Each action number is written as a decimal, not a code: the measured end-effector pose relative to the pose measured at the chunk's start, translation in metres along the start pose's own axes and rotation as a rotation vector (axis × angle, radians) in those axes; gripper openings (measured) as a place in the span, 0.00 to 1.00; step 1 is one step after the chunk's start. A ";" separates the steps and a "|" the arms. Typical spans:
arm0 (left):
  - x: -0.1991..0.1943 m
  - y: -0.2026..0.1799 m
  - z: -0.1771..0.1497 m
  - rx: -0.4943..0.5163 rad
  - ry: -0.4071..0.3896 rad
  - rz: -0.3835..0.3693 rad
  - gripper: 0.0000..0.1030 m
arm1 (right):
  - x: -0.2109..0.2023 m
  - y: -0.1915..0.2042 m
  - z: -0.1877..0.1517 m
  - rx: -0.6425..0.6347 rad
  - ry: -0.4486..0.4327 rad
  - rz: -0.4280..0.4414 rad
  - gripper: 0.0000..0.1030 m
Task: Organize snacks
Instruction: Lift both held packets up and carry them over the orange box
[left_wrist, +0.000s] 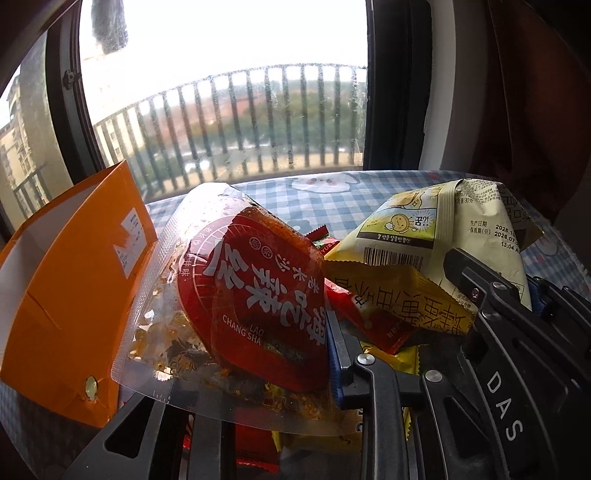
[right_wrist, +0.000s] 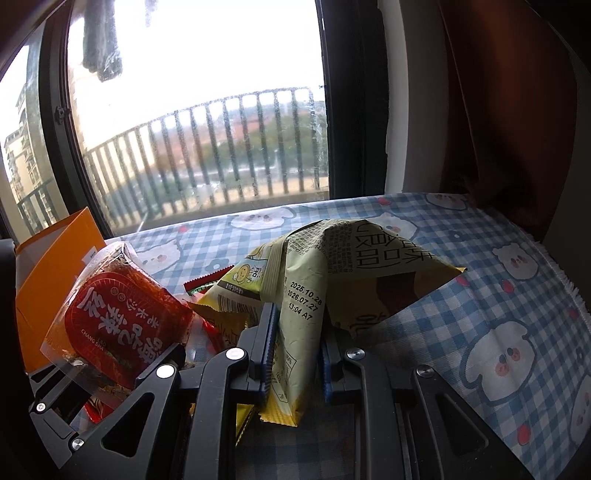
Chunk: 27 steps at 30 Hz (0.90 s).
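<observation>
Right wrist, right gripper (right_wrist: 293, 354) clamping one pale packet (right_wrist: 332, 266), left gripper (left_wrist: 258, 369) clamping one red packet (left_wrist: 251, 291)

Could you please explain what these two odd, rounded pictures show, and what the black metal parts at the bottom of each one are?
The black parts are hand-held grippers: a person carries one two-finger clamp in each hand, with a wide-angle camera on each looking forward along its fingers. One picture comes from the left gripper, the other from the right gripper. Both face a window with a railing outside. Below lies a blue checked tablecloth printed with cartoon animals, carrying a heap of snack packets and an open orange box on the left. The left gripper is shut on a clear pouch with a red label. The right gripper is shut on a pale yellow snack bag, lifting one end so it tents upward.
</observation>
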<state>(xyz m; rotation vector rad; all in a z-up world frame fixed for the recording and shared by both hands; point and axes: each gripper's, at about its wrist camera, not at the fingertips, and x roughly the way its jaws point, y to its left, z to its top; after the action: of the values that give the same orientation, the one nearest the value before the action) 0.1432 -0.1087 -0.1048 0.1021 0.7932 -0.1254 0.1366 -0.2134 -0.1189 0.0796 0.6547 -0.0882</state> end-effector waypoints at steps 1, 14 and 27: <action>-0.002 0.001 -0.001 -0.002 -0.006 0.000 0.23 | -0.003 0.001 0.000 -0.002 -0.006 0.001 0.22; -0.024 0.012 -0.004 -0.022 -0.061 0.003 0.23 | -0.036 0.005 -0.002 -0.017 -0.070 0.006 0.22; -0.044 0.021 -0.012 -0.044 -0.096 -0.019 0.23 | -0.066 0.004 -0.005 -0.021 -0.137 0.004 0.22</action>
<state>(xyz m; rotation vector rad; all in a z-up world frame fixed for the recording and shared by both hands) 0.1074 -0.0828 -0.0809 0.0470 0.7012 -0.1296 0.0820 -0.2049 -0.0818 0.0545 0.5180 -0.0818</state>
